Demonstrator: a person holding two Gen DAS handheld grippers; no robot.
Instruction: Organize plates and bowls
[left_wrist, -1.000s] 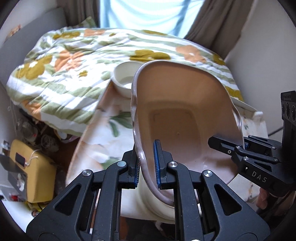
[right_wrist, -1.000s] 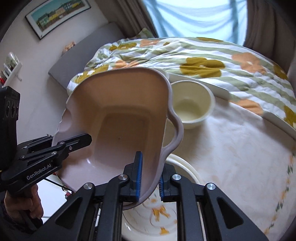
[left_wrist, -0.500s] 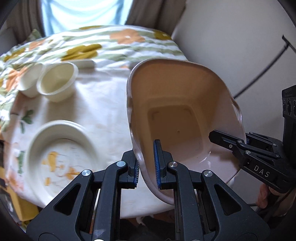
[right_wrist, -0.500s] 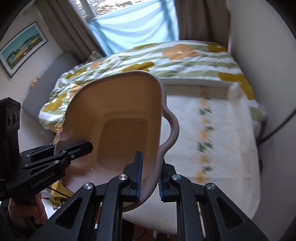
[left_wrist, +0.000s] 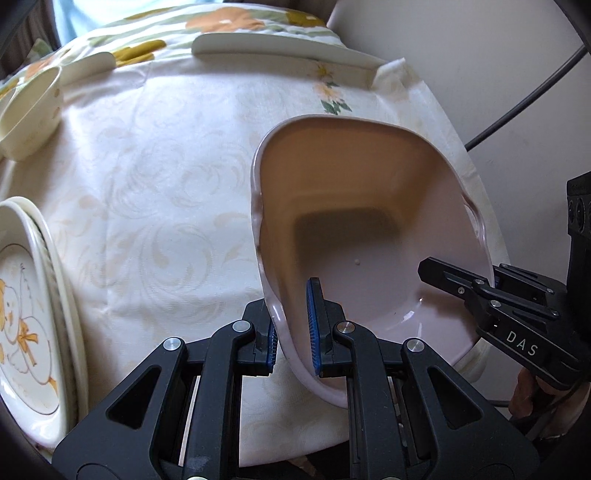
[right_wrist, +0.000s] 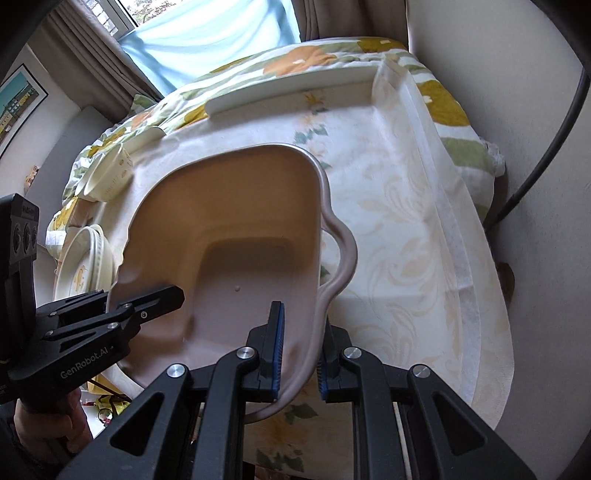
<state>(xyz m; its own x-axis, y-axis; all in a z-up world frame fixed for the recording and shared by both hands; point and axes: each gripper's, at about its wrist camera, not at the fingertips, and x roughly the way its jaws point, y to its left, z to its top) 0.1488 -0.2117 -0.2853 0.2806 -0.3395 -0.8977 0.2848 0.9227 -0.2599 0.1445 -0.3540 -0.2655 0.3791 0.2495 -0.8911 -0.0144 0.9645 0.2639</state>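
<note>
1. Covering the round table (left_wrist: 166, 177), a pale floral tablecloth (right_wrist: 406, 229) offers bare room; lower gently there.
2. Held tilted above it, the pink handled baking dish (left_wrist: 369, 206) needs levelling.
3. Clamped on opposite rims, the left gripper (left_wrist: 293, 343) and right gripper (right_wrist: 299, 354) should release together.

We see left gripper (left_wrist: 293, 343): black angular linkage arms, silver round screws, blue ribbed pads | right gripper (right_wrist: 299, 352): same black build, silver screws, blue pads | side markings: white "DAS" on right unit, "GenRobot.AI" on left unit
</note>
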